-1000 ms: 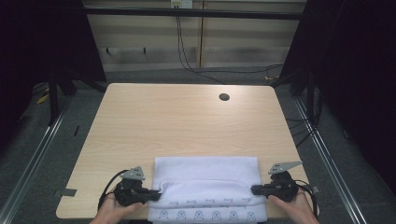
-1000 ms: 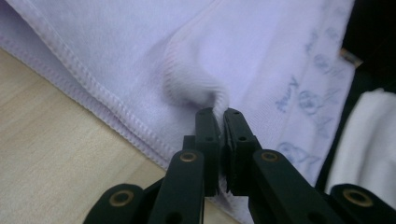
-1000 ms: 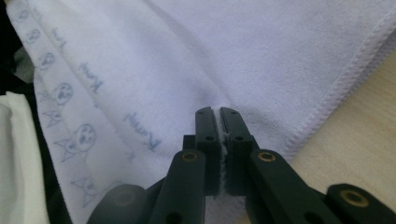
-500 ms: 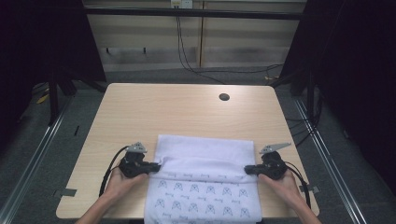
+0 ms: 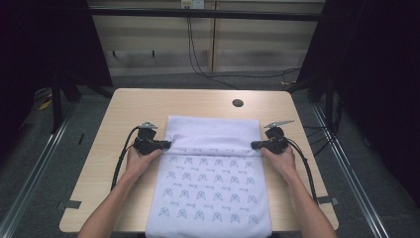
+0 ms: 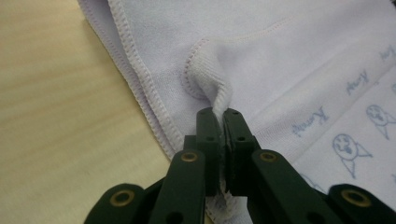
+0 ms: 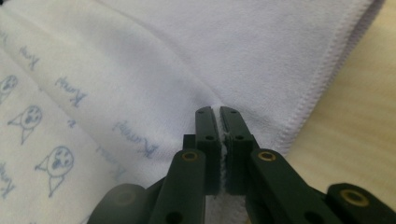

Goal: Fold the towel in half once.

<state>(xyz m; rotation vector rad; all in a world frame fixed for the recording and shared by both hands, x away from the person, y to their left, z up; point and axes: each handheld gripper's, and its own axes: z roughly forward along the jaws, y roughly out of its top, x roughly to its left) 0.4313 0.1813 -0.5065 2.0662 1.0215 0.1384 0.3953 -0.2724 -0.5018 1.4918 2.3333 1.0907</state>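
A printed towel covers the wooden table.

Pale lilac towel, printed with rows of small blue faces and script. Spread flat on the desk, near edge hanging over the front. Far part doubled into a plain band, stitched hems stacked; edge pinched up at both side ends.

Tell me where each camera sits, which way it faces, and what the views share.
High view: above the near side, looking forward and down at the wooden table; forearms, both grippers.
Left gripper view: on the left gripper, facing the white printed towel.
Right gripper view: on the right gripper, facing the same towel.
Shared: the towel pinched at both sides.
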